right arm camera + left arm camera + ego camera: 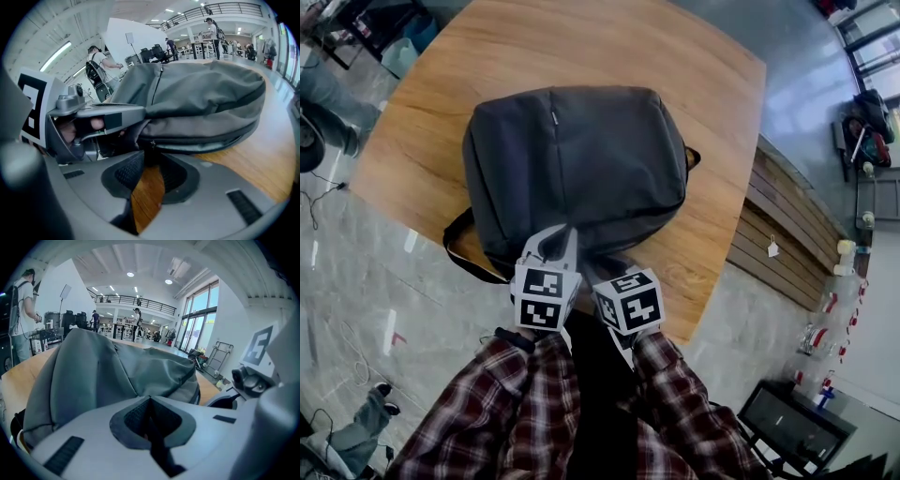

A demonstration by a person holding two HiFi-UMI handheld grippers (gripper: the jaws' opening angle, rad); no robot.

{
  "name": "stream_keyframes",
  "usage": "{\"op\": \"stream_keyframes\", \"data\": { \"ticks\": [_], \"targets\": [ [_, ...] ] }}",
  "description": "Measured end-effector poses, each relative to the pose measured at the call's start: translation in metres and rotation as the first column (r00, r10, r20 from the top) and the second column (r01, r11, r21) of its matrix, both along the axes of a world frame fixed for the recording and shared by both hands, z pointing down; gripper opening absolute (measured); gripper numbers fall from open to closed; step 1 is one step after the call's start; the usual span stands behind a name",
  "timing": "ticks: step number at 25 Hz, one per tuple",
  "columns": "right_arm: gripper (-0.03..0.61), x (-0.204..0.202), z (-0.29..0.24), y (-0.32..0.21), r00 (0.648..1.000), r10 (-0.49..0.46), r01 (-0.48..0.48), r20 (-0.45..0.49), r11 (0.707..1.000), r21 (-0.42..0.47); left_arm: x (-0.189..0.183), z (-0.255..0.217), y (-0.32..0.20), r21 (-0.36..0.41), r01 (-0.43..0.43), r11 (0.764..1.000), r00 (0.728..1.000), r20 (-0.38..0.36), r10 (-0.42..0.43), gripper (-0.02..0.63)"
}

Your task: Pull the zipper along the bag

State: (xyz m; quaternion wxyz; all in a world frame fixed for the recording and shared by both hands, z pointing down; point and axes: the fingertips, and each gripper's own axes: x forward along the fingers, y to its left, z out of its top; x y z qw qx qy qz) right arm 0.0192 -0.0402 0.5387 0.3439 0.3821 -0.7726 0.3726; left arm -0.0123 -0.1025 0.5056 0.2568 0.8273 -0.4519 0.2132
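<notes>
l gripper (150, 401) at backpack's (572, 159) near edge, jaws shut on a pinch of its fabric. r gripper (151, 156) just beside, clamped on zipper pull (152, 144) there. backpack lies flat on wooden table (675, 56).

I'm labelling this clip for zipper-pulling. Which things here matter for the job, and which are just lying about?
Job: backpack; zipper pull; left hand-held gripper pinching its fabric; right hand-held gripper on the pull.
Lying about: folding trolley; black box; standing person.
</notes>
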Motion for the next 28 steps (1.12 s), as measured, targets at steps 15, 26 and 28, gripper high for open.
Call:
{"op": "stream_keyframes", "data": {
  "ticks": [15, 26, 28],
  "targets": [
    [0.006, 0.001, -0.013, -0.001, 0.997, 0.057, -0.054, 0.054, 0.997, -0.055, 0.0, 0.001, 0.0, 0.032, 0.0, 0.999, 1.0, 0.014, 0.0, 0.009],
    [0.019, 0.025, -0.017, 0.005, 0.997, -0.083, 0.083, 0.004, 0.996, -0.04, 0.001, 0.004, 0.001, 0.042, -0.001, 0.999, 1.0, 0.027, 0.0, 0.009],
    [0.053, 0.026, -0.029, -0.002, 0.997, -0.077, 0.077, 0.0, 0.997, 0.019, 0.001, 0.004, 0.001, 0.035, -0.002, 0.999, 1.0, 0.024, 0.001, 0.009]
  ]
}}
